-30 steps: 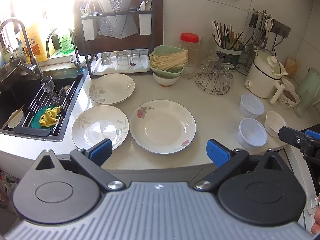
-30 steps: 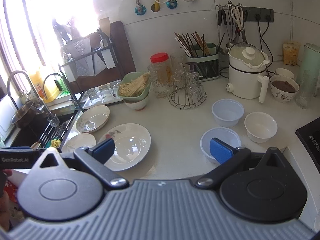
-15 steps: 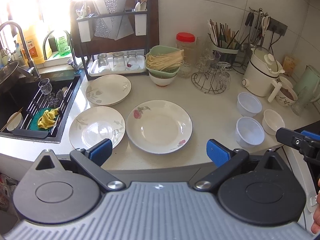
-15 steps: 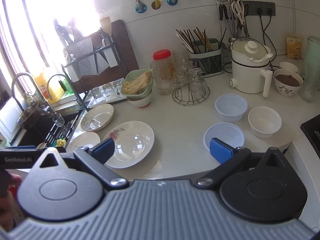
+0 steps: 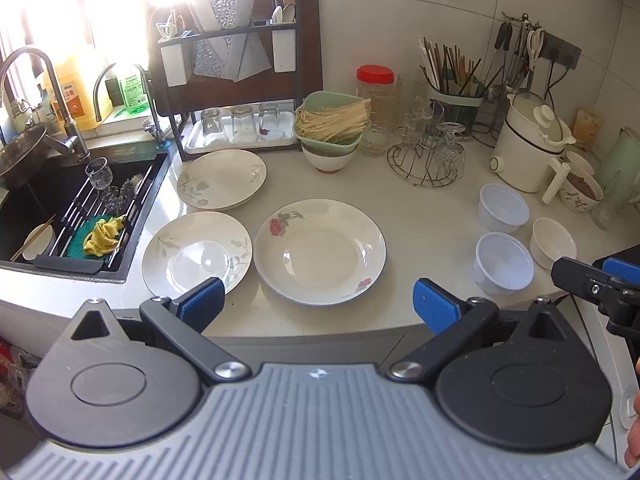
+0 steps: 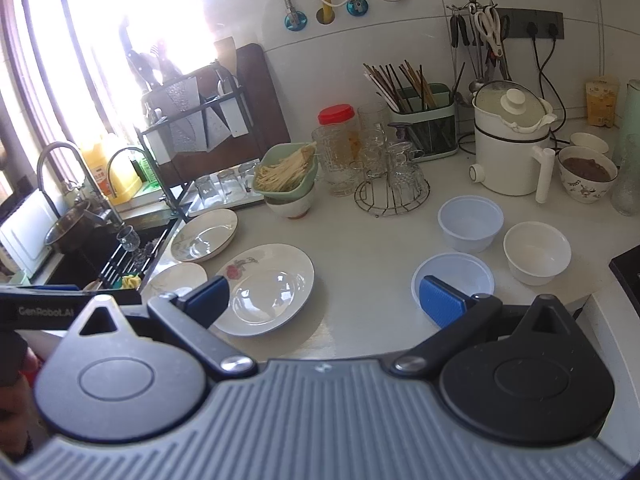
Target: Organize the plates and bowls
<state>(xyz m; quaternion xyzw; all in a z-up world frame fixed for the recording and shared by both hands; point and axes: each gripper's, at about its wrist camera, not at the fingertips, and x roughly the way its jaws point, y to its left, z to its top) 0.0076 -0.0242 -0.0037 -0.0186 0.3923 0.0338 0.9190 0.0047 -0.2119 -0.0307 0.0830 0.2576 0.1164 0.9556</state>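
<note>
left wrist: both tongs (image 5: 318,298) (image 6: 324,300) gape above plates (image 5: 320,251).

there were three plates (image 5: 320,251), two clear plastic bowls (image 5: 503,268), one small white bowl (image 5: 553,242), three upturned glasses (image 5: 243,123) and two faucets (image 5: 60,100).

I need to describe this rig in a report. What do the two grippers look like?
Both look alike. The left gripper has a ribbed grey body, two round black housings with linkage arms on silver pivots, and blue ribbed fingertip pads. The right gripper matches it. In the right wrist view, white "GenRobot.AI" lettering marks the side of the left unit. No cables or sleeves show.
</note>
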